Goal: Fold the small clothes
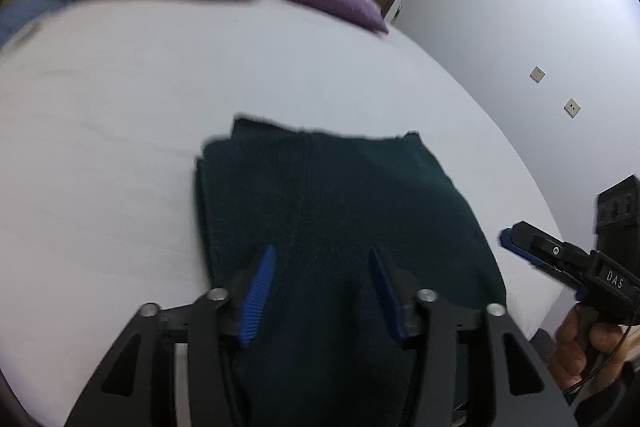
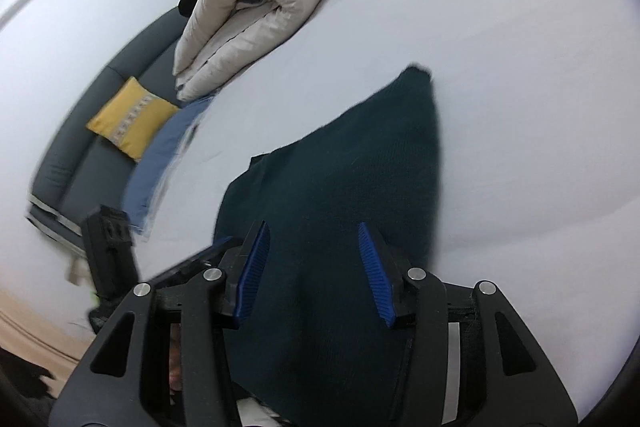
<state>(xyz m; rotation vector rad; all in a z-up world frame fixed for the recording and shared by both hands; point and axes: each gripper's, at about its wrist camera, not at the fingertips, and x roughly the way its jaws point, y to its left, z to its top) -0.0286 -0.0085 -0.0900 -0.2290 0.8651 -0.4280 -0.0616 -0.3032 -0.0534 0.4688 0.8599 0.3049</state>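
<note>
Dark-green knit garment [image 1: 332, 195] lay part-folded on the white bed [image 1: 120, 131], left tongs [image 1: 322, 271] and right tongs [image 2: 314, 259] both released above it; best to pinch matching corners.

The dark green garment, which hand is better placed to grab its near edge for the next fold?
Probably left. The left tool is open, straddling the dark green garment squarely over its near edge. In that view, the right tool sits off the garment's right side, over the white sheet.
</note>
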